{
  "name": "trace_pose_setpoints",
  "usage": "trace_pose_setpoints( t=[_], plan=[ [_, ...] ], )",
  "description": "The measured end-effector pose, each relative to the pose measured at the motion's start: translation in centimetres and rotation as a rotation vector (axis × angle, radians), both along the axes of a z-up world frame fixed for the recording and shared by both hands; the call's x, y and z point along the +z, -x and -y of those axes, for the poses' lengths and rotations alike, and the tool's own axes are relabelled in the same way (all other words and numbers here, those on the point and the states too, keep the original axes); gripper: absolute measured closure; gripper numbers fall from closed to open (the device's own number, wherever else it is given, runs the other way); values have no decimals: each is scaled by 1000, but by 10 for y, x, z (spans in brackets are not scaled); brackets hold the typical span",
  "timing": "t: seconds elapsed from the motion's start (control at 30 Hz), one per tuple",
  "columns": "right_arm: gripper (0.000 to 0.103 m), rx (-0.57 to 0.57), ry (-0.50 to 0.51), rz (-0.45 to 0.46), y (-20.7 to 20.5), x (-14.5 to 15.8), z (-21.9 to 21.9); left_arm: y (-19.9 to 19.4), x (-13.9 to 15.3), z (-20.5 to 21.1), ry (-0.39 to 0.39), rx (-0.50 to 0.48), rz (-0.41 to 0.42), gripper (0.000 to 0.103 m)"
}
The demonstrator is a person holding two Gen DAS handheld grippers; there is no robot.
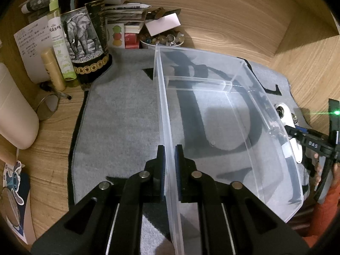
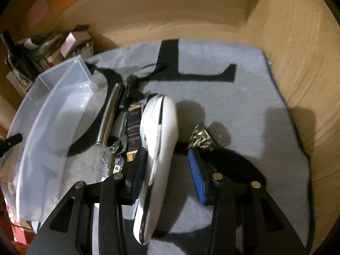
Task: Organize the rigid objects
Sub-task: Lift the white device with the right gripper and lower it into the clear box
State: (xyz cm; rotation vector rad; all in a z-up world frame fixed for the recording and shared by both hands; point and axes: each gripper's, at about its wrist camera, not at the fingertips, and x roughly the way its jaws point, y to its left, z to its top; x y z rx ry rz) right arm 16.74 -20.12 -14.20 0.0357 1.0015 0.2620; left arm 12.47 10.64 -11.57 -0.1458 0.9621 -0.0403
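1. Left wrist view. The left gripper (image 1: 169,159) is clenched on the near-left wall of a clear plastic bin (image 1: 223,116), one pad on each side of that wall. The bin stands on a grey mat (image 1: 119,116) with black lettering, which lies on the wooden counter (image 1: 233,21). An inner partition crosses the bin near its far end; no objects are seen in its compartments.
2. Same view, counter beyond the mat's far-left corner. A dark bottle with an elephant label (image 1: 82,31) stands upright, with a green-and-white spray bottle (image 1: 59,40) and a beige tube (image 1: 53,70) just beside it; a bowl of small stones (image 1: 163,40) sits behind the bin's far corner.
3. Same view, right edge. The right gripper (image 1: 297,133) appears just outside the bin's right wall, beside a white device (image 1: 286,110).
4. Right wrist view (blurred). The right gripper (image 2: 167,170) is spread wide around the white device (image 2: 159,131), which lies lengthwise on the mat (image 2: 244,110); the left finger (image 2: 138,174) is at its side, the right finger (image 2: 197,178) stands apart.
5. Same view, mat centre. A silver cylinder (image 2: 110,114), a dark card-like item (image 2: 133,127) and keys (image 2: 112,155) lie between the device and the bin (image 2: 42,138); a crumpled foil piece (image 2: 200,139) lies right of the device.
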Motion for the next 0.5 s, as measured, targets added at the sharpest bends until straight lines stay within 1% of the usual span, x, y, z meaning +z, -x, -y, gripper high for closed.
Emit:
trace_pose_setpoints(
  t=[0.07, 0.1, 0.13, 0.3, 0.5],
  plan=[
    [71, -2, -7, -9, -4, -4, -2, 0, 0, 0, -2, -1, 2, 94],
    [78, -10, -6, 1, -4, -5, -2, 0, 0, 0, -4, -2, 3, 94],
    [81, -19, 6, 6, -4, -5, -3, 0, 0, 0, -5, -2, 4, 94],
    [82, -38, 6, 57, 4, 0, -3, 0, 0, 0, -7, -2, 5, 94],
    [82, -31, -28, 176, 16, 32, -6, 0, 1, 2, -22, -4, 3, 94]
  ],
)
